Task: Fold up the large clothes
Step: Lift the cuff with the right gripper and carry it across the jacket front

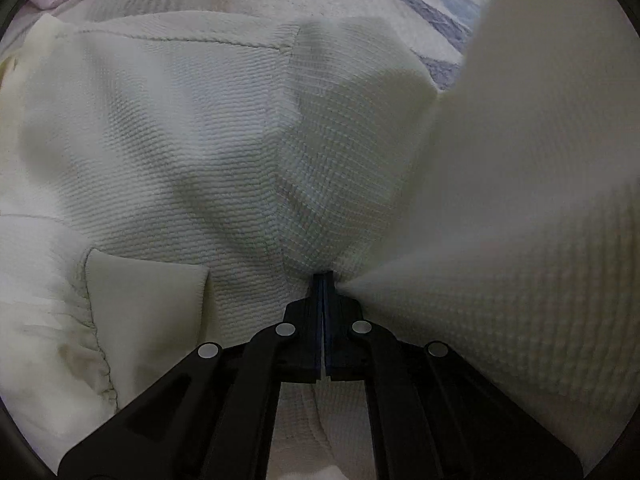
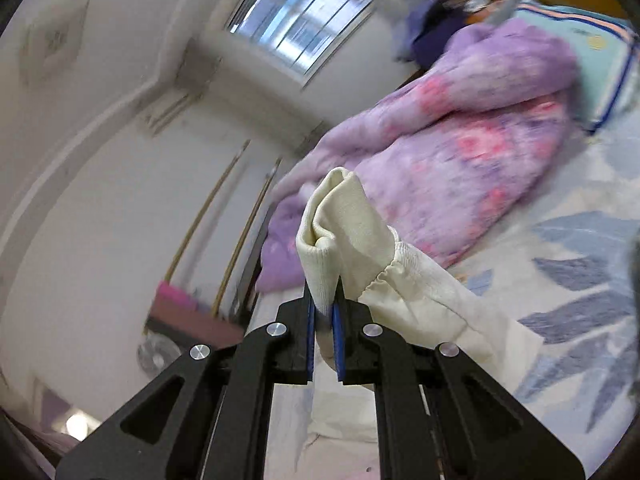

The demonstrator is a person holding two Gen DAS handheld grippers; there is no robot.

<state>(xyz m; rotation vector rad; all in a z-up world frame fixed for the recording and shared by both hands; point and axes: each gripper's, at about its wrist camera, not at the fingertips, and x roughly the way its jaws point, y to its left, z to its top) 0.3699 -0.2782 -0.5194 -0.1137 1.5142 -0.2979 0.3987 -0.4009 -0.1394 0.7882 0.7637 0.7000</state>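
Observation:
A large cream waffle-knit garment (image 1: pixel 192 140) lies spread on the bed and fills the left wrist view. My left gripper (image 1: pixel 323 280) is shut on a pinch of its fabric, which rises in a taut fold to the right (image 1: pixel 520 200). A ribbed cuff or hem (image 1: pixel 148 300) lies at lower left. In the right wrist view my right gripper (image 2: pixel 324 304) is shut on the garment's ribbed sleeve cuff (image 2: pixel 340 216) and holds it lifted above the bed, the sleeve (image 2: pixel 440 304) trailing down to the right.
The bedsheet (image 2: pixel 580 280) has a blue leaf print. A purple and pink floral quilt (image 2: pixel 460 152) is bunched at the far side of the bed. A pillow (image 2: pixel 608 64) lies behind it. A wall, a window (image 2: pixel 296 24) and poles stand to the left.

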